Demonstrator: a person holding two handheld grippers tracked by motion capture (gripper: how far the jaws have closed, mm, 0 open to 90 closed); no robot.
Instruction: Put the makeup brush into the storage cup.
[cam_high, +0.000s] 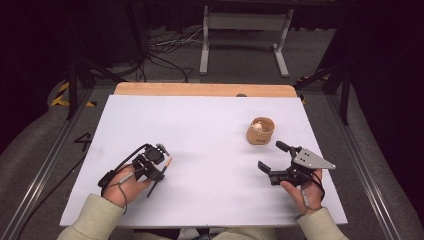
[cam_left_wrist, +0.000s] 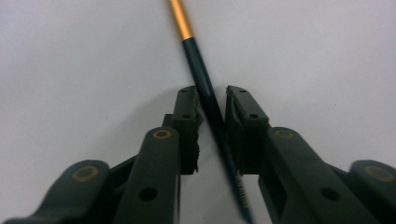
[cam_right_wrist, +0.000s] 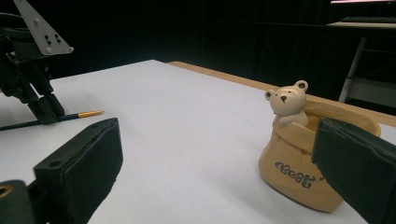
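We see the left gripper (cam_high: 161, 167) near the table's (cam_high: 200, 130) left front part, its jaws pressed on a dark pencil (cam_left_wrist: 205, 88) with a gold end lying on the surface. The right gripper (cam_high: 272, 156), jaws wide apart, sits toward the right front, near a tan bear-shaped holder (cam_high: 260, 131)

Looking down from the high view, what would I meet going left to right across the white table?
Left gripper closed on a dark pen with a gold end → bare white table → bear-shaped tan pot → right gripper, jaws wide apart.
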